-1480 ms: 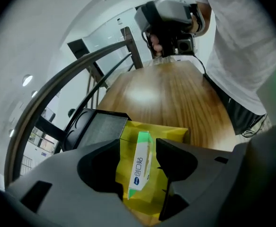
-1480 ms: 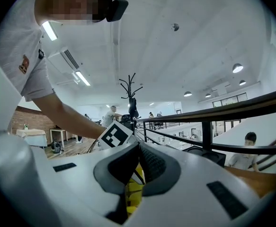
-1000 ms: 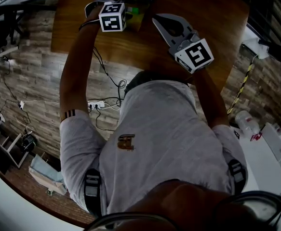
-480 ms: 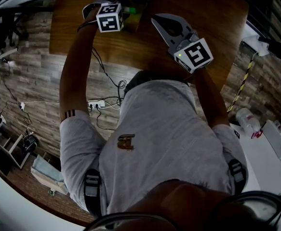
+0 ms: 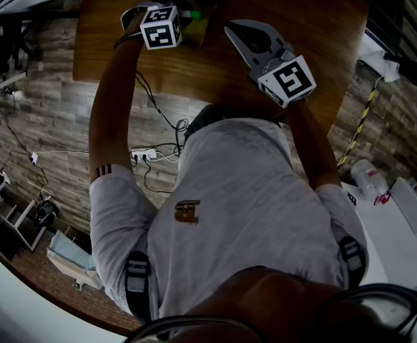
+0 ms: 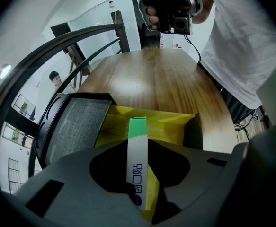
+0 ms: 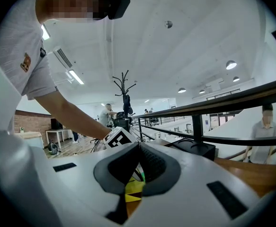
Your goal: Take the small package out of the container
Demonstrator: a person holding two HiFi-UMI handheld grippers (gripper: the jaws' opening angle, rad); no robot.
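The small package [image 6: 137, 169], white with a green top and blue print, stands upright in the yellow container [image 6: 166, 126]. In the head view its green tip [image 5: 192, 14] shows at the table's far edge. My left gripper [image 6: 140, 148] reaches down over the container with the package between its jaws. The jaws are closing, and a sliver of yellow still shows between the package and the right pad. My right gripper [image 5: 231, 28] hangs over the wooden table [image 5: 322, 41] to the right, shut and empty. In the right gripper view [image 7: 138, 162] it points toward the left gripper's marker cube [image 7: 119, 138].
A black case with a grey panel [image 6: 76, 126] sits right beside the container on its left. A dark railing [image 6: 57, 46] curves behind the table. Cables and a power strip [image 5: 144, 156] lie on the floor below the table's near edge.
My left gripper has shifted slightly left and farther over the container. The right gripper has stayed where it was.
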